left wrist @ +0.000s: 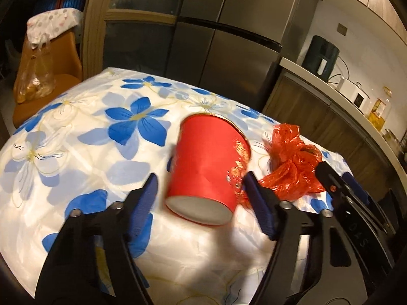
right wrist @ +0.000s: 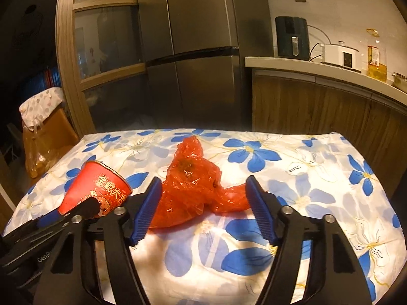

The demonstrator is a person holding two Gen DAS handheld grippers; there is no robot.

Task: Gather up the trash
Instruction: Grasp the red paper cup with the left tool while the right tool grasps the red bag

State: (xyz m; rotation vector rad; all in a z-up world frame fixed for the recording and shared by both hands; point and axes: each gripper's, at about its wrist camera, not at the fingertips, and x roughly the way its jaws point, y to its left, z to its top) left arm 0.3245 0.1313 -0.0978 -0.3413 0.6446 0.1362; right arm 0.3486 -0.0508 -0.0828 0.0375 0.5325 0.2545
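Plainly spread wide, both sets of jaws, nothing clamped in either.

Left gripper [left wrist: 201, 180]: blue pads either side of a red paper cup [left wrist: 208, 167], with air showing between the left pad and the cup wall; right pad close against the gold-printed side, contact hard to judge. Cup tipped over, white base toward the camera, rim pointing away, blurred. Just right of these jaws, a crumpled red plastic bag [left wrist: 292, 162], with the other tool's dark fingers beyond it.

Right gripper [right wrist: 203, 195]: pads flanking the same red plastic bag [right wrist: 193, 185], which lies heaped on the tabletop between and just ahead of the tips, something dark showing through its upper folds. Left of these jaws, the red paper cup [right wrist: 96, 190] with gold characters, partly behind the left gripper's black finger.

Under everything, a white cloth with blue flowers [right wrist: 305, 178] over the tabletop. Farther ahead, a tall dark refrigerator [right wrist: 193, 50]; ahead and right, a counter with wooden cabinet fronts [right wrist: 318, 101] carrying a dark appliance [right wrist: 292, 38] and a bottle of yellow oil [right wrist: 376, 56]. Far left, an orange chair [left wrist: 48, 71] holding a clear plastic bag.
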